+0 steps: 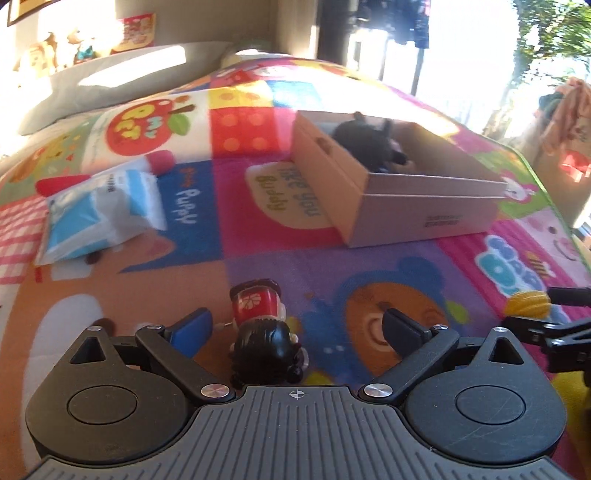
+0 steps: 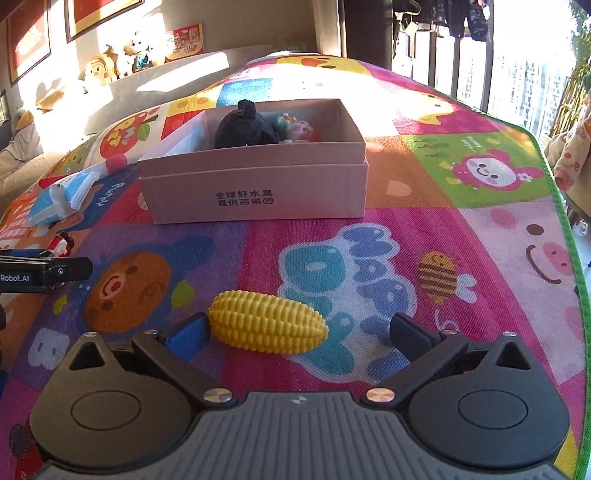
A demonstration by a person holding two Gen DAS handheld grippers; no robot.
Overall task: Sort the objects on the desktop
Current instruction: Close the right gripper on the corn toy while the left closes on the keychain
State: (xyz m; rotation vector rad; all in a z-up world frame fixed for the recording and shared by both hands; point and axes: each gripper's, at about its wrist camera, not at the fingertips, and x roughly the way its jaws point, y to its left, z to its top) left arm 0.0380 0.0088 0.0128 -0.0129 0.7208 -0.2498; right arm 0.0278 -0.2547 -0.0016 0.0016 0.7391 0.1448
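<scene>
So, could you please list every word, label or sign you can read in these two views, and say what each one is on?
"全球好水果 直供百果园": cardboard box front.
"Robot.AI": left gripper, on its side, first letters cut off.
"Puppy": play mat, blue patch.
"Take you Buddy": play mat, cream patch, upside down.
"HAPPY DAY": play mat, bubble letters, partly covered by toy corn.
Tissue pack print: too blurred.
Wall posters: unreadable.

A bright cartoon-printed play mat (image 2: 424,184) covers the surface, patched in pink, purple, green and yellow squares, with a green edge on the right. Strong sunlight falls across its far end. Behind it runs a grey sofa back (image 2: 177,70) with a row of plush toys (image 2: 118,61) on top. Framed pictures (image 2: 92,14) hang on the beige wall. Tall windows (image 2: 524,81) on the right show buildings and foliage outside; clothes (image 2: 458,18) hang near them.
</scene>
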